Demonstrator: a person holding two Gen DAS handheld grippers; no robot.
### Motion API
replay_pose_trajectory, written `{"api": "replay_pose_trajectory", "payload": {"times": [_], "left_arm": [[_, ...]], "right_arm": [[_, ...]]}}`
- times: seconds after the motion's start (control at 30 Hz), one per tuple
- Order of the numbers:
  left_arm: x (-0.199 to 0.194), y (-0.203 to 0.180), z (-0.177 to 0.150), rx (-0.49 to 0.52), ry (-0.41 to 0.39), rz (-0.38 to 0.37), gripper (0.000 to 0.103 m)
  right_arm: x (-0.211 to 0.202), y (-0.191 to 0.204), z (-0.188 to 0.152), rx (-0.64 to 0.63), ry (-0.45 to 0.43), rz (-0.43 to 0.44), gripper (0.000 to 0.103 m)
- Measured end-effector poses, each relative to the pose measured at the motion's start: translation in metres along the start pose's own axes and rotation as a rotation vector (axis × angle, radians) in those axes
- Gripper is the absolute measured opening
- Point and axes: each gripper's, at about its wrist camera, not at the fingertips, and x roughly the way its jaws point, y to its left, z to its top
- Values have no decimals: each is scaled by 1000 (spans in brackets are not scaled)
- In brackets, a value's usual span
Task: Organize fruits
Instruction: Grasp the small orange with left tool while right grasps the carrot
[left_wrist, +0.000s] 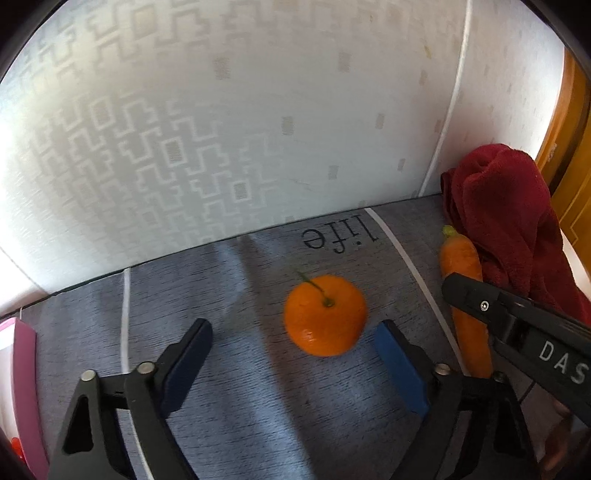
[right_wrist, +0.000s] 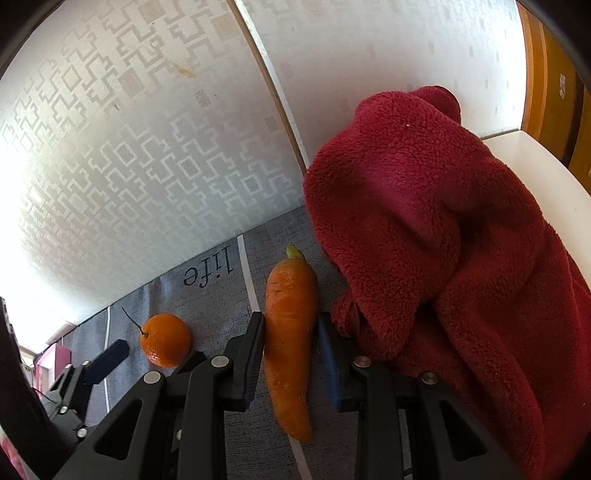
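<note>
An orange mandarin (left_wrist: 325, 314) with a green stem lies on the grey mat (left_wrist: 236, 295). My left gripper (left_wrist: 293, 345) is open, its blue pads either side of the mandarin's near part, not touching it. A carrot (right_wrist: 290, 339) lies lengthwise on the mat beside a red towel. My right gripper (right_wrist: 290, 354) has its pads against both sides of the carrot. The carrot (left_wrist: 467, 306) and the right gripper's finger also show in the left wrist view. The mandarin (right_wrist: 165, 339) and a left finger (right_wrist: 107, 360) show at the left of the right wrist view.
A crumpled red fleece towel (right_wrist: 443, 258) lies right of the carrot, partly on a white surface (right_wrist: 535, 162). A patterned wall (left_wrist: 221, 129) stands just behind the mat. A pink object (left_wrist: 22, 387) sits at the far left. A wooden door (right_wrist: 554, 74) is at the right.
</note>
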Motion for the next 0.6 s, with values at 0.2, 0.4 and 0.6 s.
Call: {"api": "replay_pose_trajectory", "payload": {"times": [0.2, 0.4, 0.6], "left_arm": [[3, -3, 8, -13, -22, -9, 68], [-4, 9, 7, -16, -42, -3, 43], [-14, 16, -8, -34, -49, -1, 40]], "right_arm": [[2, 1, 0, 3, -4, 0, 29], [-3, 6, -4, -7, -11, -10, 29], [-3, 15, -8, -22, -24, -39, 29]]}}
